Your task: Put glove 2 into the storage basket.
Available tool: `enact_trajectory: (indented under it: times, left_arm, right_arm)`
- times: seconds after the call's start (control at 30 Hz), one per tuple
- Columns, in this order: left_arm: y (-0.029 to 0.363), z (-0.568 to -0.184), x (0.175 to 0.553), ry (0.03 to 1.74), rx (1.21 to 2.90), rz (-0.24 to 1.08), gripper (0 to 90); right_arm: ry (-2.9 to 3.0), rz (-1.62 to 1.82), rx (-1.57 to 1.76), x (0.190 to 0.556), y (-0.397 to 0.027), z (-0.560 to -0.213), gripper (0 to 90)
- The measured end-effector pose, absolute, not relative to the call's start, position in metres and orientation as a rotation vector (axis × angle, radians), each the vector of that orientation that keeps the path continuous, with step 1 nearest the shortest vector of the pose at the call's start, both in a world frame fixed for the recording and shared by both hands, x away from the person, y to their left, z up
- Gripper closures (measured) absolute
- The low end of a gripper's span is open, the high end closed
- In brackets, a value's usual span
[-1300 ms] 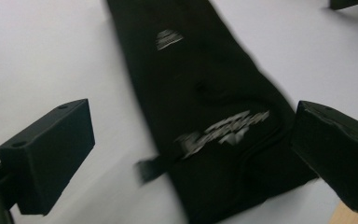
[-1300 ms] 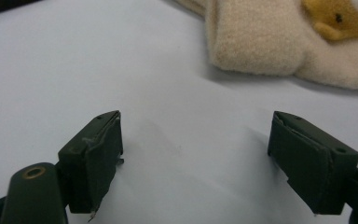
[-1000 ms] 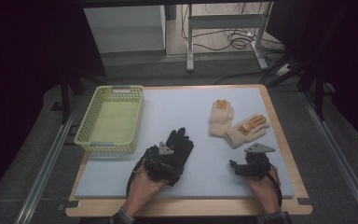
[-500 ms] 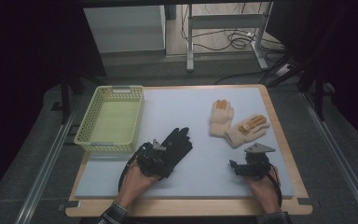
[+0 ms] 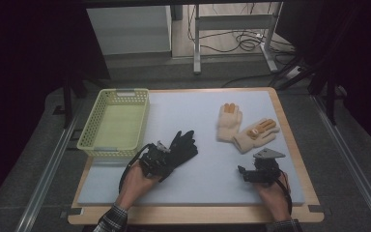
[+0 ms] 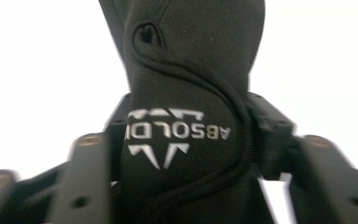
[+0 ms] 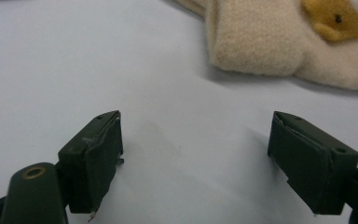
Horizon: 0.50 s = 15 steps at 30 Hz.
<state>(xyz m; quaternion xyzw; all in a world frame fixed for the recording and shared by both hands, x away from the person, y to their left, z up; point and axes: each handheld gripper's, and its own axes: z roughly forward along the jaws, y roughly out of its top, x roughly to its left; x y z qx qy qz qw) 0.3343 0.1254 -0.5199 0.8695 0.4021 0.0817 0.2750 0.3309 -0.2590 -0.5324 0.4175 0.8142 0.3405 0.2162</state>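
Dim room all around, cables on the floor beyond, and a pale foam-topped surface lit in the middle of it. I read the step in hand as the pick-up of the black glove, which lies toward the near left of the surface, just right of the yellow basket. My left tongs have just been closing, and the left gripper view shows the glove's cuff with its white logo bunched between the two jaws, the pads pressing in on the fabric from both sides. I take that as a grip made, though the glove's fingers appear to lie flat on the surface, so nothing is lifted yet.

My right tongs hold low at the near right, jaws wide apart with nothing between them, as the right gripper view shows. Ahead of them sit the two cream gloves with orange fingertips, one overlapping the other, well apart from the black glove.

Judging from the layout, the next move is to raise the black glove clear and carry it left over the basket rim. That calls for a lift high enough that the dangling fingers do not drag on or snag the mesh wall, and a firm enough pinch that the soft cuff does not slip out.

As for the basket, it is empty; I see only its bare mesh floor.
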Motion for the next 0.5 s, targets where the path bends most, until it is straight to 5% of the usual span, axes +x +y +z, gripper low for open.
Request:
enact_trajectory:
  times: [0.07, 0.5]
  left_arm:
    - [0.129, -0.517, 0.335, 1.065, 2.328, 0.231, 65.5]
    - [0.132, -0.472, 0.344, 1.043, 2.261, 0.335, 66.6]
  right_arm:
    - [2.256, 0.943, 1.156, 0.331, -0.259, -0.532, 17.7]
    - [2.257, 0.944, 1.156, 0.331, -0.259, -0.532, 17.6]
